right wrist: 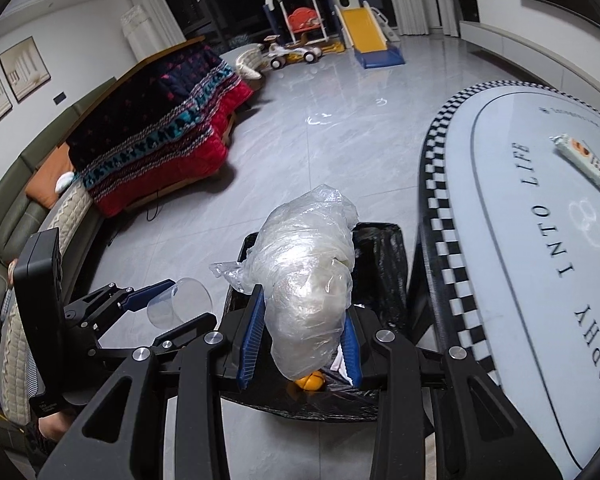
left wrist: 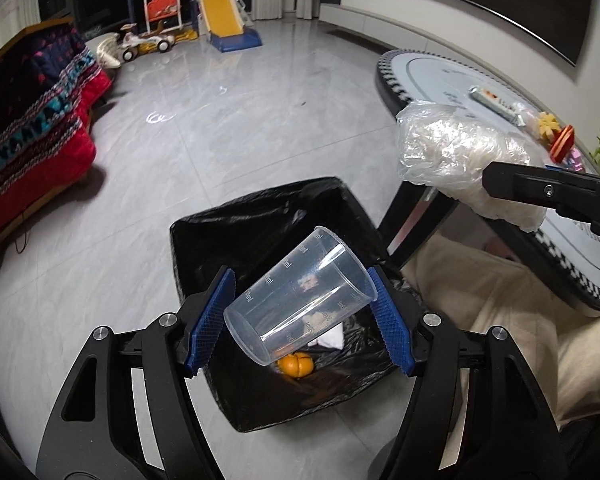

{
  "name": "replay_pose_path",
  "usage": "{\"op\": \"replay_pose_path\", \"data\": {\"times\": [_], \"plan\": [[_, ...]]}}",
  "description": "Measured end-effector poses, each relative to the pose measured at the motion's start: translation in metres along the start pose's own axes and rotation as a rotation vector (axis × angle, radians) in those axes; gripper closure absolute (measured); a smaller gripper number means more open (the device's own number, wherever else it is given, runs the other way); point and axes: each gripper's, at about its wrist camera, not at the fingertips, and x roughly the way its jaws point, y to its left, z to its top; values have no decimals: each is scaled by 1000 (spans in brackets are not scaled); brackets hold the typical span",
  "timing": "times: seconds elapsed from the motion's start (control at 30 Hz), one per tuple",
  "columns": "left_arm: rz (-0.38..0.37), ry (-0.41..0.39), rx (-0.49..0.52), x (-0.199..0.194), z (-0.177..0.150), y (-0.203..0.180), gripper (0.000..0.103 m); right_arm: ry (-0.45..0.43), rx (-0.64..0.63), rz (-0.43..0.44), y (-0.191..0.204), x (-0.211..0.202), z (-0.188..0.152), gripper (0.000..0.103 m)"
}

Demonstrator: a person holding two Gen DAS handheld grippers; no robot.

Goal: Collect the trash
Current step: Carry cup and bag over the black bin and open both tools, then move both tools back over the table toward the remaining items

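My left gripper [left wrist: 300,312] is shut on a clear plastic measuring cup [left wrist: 300,296], held tilted above a black-lined trash bin [left wrist: 204,248]. An orange peel [left wrist: 297,364] and white paper lie in the bin. My right gripper [right wrist: 302,332] is shut on a crumpled clear plastic bag [right wrist: 308,272], held over the same bin [right wrist: 384,256]. In the left wrist view the bag [left wrist: 456,148] hangs at the right with one right finger [left wrist: 548,190]. In the right wrist view the left gripper [right wrist: 168,312] with the cup [right wrist: 180,304] is at the left.
An oval table [right wrist: 512,260] with a checkered rim stands to the right, with a snack wrapper [right wrist: 588,168] on it. Small toys [left wrist: 560,140] lie on the table. A sofa with a red and dark blanket [right wrist: 160,140] is at the left. A toy slide [left wrist: 224,20] stands far back.
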Motion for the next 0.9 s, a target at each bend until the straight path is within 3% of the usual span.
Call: {"op": "replay_pose_path", "data": {"times": [0.03,0.07,0.1,0.13,0.17,0.43,0.9], "plan": [[7,8,-10,2,-2,4,36,16,-11,10,3,5,0,64],[13,22,-23,4,-5,9,25,50,-33,15,8,12,0,57],[33,34,-36,7,-6,13,6,78,-50,-6,13,20,1,51],[68,32,-45,7,-7,18,6,77,-52,-41,15,24,1,37],[97,42,-54,9,-7,20,6,61,-50,-57,15,25,0,31],[111,74,-89,14,-12,31,6,26,-13,-44,6,12,-1,31],[33,33,8,13,16,-15,6,-59,39,-67,-27,-30,-1,30]]}}
